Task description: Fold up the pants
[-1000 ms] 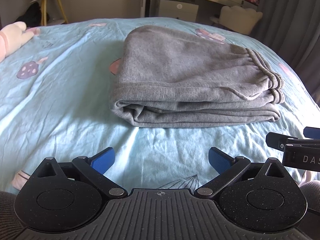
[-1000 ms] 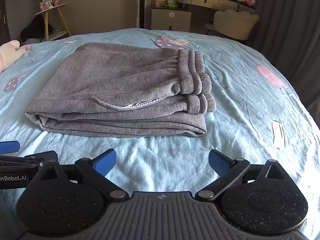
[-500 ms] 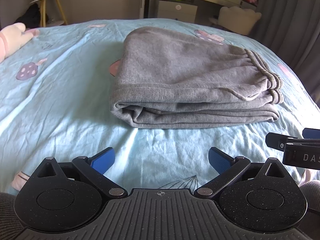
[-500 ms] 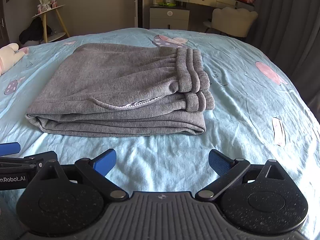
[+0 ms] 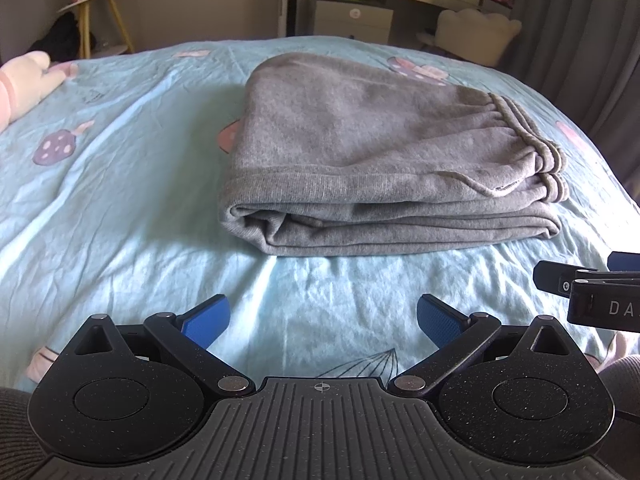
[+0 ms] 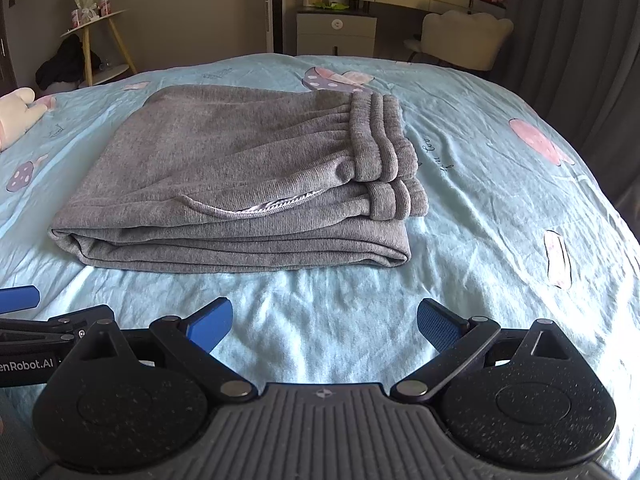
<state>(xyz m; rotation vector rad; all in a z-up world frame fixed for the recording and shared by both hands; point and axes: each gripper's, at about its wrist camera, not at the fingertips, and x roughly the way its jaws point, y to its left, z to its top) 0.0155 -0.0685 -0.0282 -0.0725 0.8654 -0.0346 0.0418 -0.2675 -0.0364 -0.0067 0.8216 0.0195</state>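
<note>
Grey pants (image 5: 376, 160) lie folded into a thick flat stack on the light blue bedsheet (image 5: 120, 184), the ribbed waistband at the right end. In the right wrist view the same pants (image 6: 240, 176) sit left of centre, waistband doubled over. My left gripper (image 5: 322, 320) is open, held back from the stack's near edge with only sheet between its blue pads. My right gripper (image 6: 324, 322) is open too, likewise short of the stack and holding nothing. Each gripper's tip shows at the other view's side edge.
A pink plush toy (image 5: 22, 88) lies at the bed's left edge. Beyond the bed stand a small yellow-legged side table (image 6: 96, 36), a white cabinet (image 6: 336, 34), a dresser and a pale chair (image 6: 466, 38). A dark curtain (image 6: 580, 24) hangs at the right.
Both views have drawn back and risen very slightly, so the folded pants sit a little farther off. The pants have not moved and both grippers stay open.
</note>
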